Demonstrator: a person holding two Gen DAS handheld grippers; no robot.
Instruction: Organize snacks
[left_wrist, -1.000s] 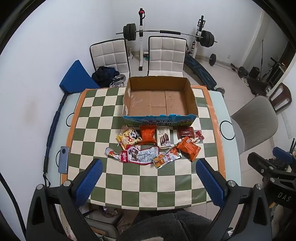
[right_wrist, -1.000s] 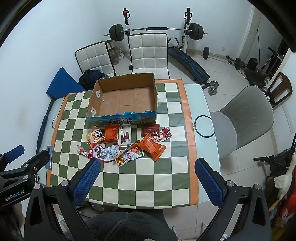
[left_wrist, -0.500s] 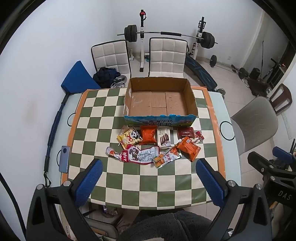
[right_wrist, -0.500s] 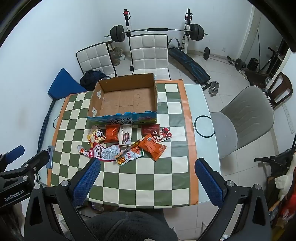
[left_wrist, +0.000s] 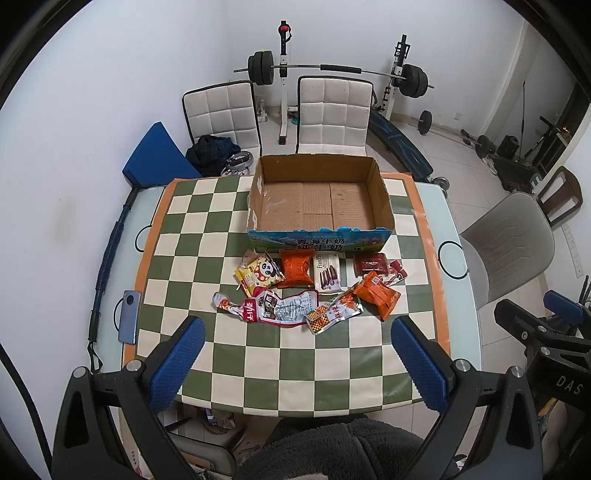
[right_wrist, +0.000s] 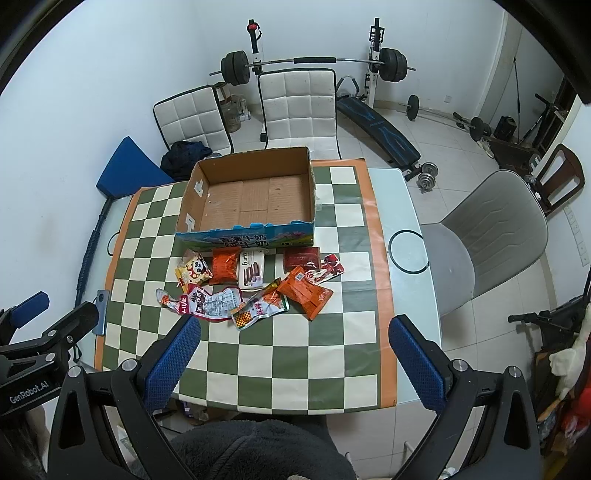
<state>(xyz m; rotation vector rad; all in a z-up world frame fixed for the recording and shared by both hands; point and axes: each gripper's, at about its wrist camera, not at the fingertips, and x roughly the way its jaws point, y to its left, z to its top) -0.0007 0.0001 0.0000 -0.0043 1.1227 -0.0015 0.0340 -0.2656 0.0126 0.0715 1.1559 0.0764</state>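
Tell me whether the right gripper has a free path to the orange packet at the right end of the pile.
Probably yes: the right gripper is open and holds nothing, and only bare tablecloth lies between it and the orange packet.

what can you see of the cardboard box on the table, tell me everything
The cardboard box is a shallow, open-topped tray of brown corrugated card, standing upright on the checkered tablecloth toward the far side of the table. Its front wall is printed blue with white Chinese characters and has a ragged, torn top edge. Inside it holds nothing; only the folded bottom flaps and a few pale scuffs and tape scraps on the left wall show. The snack packets lie just in front of it, and the nearest ones appear to touch its front wall.
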